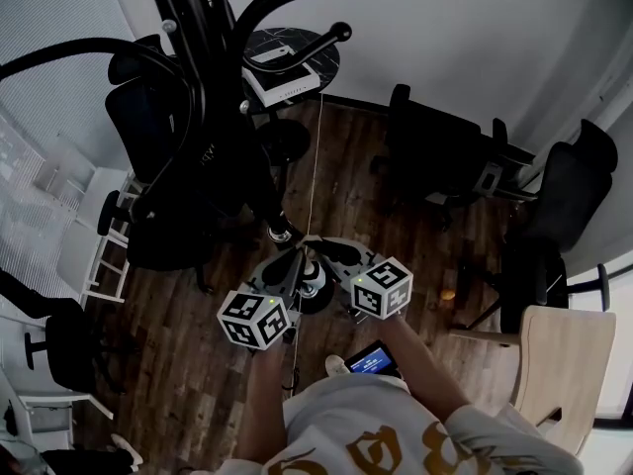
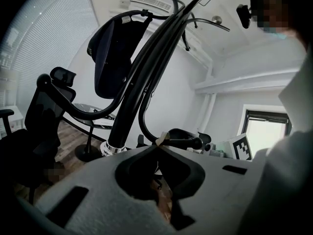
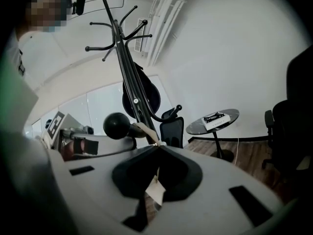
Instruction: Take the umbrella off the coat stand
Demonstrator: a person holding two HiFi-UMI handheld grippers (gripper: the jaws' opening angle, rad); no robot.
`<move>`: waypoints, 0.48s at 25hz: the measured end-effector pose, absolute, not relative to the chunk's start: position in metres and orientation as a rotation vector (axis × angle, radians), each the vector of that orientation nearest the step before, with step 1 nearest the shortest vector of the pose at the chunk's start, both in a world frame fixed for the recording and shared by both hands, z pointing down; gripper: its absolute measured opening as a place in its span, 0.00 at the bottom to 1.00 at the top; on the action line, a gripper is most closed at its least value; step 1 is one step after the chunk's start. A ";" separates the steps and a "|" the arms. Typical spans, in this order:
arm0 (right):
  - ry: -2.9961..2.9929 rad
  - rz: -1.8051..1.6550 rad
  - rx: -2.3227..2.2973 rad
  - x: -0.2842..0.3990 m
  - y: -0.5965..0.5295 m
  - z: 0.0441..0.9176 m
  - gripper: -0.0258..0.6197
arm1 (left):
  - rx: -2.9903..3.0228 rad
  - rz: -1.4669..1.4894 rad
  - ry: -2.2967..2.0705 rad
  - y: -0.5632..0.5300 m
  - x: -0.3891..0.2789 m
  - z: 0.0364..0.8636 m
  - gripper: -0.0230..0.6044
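Both grippers meet at a low arm of the coat stand (image 2: 146, 77). The left gripper (image 2: 157, 146) has its jaws pressed tip to tip, with a beige strap (image 2: 162, 138) caught at the very tips. The right gripper (image 3: 156, 145), facing it, is clamped the same way on that strap, and a small white tag (image 3: 155, 191) dangles on a thread at 6 o'clock beneath its jaws. The strap sits on the stand's ball-ended arm (image 3: 117, 125), which lies at 10 o'clock from the right gripper's tips and at 3 o'clock from the left gripper's.

The umbrella cannot be picked out with certainty. In the head view a dark round shape (image 1: 316, 300) sits directly under the joined jaws, between the two marker cubes (image 1: 256, 319). In the left gripper view a dark navy bundle (image 2: 115, 53) hangs from an upper hook at 11 o'clock, well apart from both grippers. Which of the two is the umbrella cannot be told.

The cubes carry black-and-white square patterns and no letters. The white tag's visible face is blank. A white box (image 1: 282, 84) on the round table (image 1: 328, 67), at 12 o'clock in the head view, bears print too small to read. A small screen (image 1: 371, 359) at the person's waist glows blue, its text illegible. The gold print on the person's pale shirt (image 1: 371, 453) is cut off by the frame.
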State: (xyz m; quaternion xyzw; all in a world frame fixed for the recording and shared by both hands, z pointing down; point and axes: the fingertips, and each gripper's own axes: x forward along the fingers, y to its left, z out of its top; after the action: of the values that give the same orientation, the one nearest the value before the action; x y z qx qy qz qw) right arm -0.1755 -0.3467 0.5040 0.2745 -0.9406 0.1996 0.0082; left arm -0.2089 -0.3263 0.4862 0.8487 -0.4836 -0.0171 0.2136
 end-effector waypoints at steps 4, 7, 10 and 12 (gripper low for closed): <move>-2.945 0.650 0.877 -0.171 -0.344 0.502 0.06 | 2.360 -0.044 -1.336 -0.325 -0.205 0.485 0.07; -2.950 0.651 0.884 -0.167 -0.343 0.499 0.06 | 2.369 -0.050 -1.331 -0.323 -0.201 0.480 0.07; -2.961 0.656 0.887 -0.164 -0.342 0.494 0.06 | 2.376 -0.062 -1.326 -0.321 -0.197 0.475 0.07; -2.966 0.658 0.883 -0.162 -0.340 0.491 0.06 | 2.378 -0.069 -1.321 -0.320 -0.195 0.473 0.07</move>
State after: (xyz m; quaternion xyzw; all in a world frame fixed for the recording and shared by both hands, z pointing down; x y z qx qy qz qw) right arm -0.1618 -0.3395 0.4913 0.2790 -0.9374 0.2080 -0.0113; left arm -0.1952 -0.3201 0.4733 0.8546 -0.4749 -0.0249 0.2087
